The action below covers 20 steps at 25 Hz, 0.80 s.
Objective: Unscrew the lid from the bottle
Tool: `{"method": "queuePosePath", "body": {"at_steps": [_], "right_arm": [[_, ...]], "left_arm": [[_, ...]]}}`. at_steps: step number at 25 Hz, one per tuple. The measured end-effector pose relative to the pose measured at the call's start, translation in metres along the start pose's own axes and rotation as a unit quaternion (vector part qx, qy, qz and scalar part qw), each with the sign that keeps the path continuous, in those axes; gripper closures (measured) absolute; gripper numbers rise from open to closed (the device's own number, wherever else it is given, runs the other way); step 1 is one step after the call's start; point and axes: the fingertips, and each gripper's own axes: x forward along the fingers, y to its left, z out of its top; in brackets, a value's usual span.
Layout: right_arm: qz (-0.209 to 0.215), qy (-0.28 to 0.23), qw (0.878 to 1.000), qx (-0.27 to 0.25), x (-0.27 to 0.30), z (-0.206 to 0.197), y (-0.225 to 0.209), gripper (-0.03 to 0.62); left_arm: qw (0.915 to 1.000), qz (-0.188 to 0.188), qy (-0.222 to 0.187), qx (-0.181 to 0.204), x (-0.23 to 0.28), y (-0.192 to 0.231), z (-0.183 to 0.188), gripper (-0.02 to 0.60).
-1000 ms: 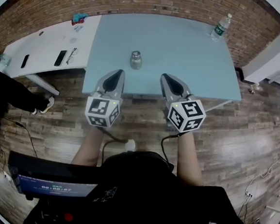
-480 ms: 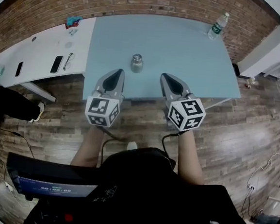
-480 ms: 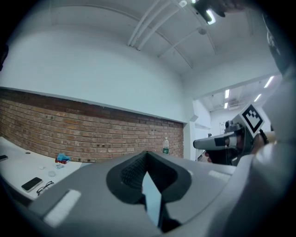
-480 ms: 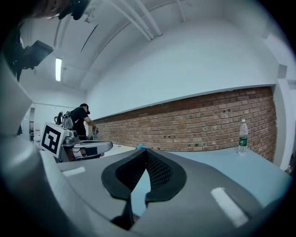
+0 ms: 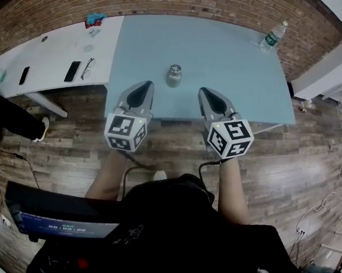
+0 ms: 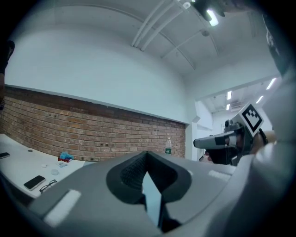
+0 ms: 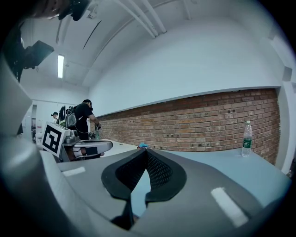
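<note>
Head view, lidded bottle [image 5: 174,75] seen upright on blue table [image 5: 231,55], left gripper [image 5: 145,87] and right gripper [image 5: 204,93] held short of it, either side, both claws pressed together, empty.

The room is bright all over. Long ceiling lamps [image 6: 212,17] shine down from above. Shadows on the blue table [image 5: 214,47] are soft. Every picture bulges, so the brick wall [image 5: 171,2] curves. Both gripper views have black corners. The left gripper [image 6: 146,152] and right gripper [image 7: 145,149] look blurry up close.
</note>
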Motion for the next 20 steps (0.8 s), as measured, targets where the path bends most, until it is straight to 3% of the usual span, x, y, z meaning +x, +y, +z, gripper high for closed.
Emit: {"method": "queuePosePath", "body": {"at_steps": [20], "right_arm": [[0.012, -0.002, 1.0, 0.026, 0.014, -0.003, -0.015, 0.592]], "left_arm": [[0.9996, 0.018, 0.019, -0.003, 0.01, 0.005, -0.008, 0.581]]}}
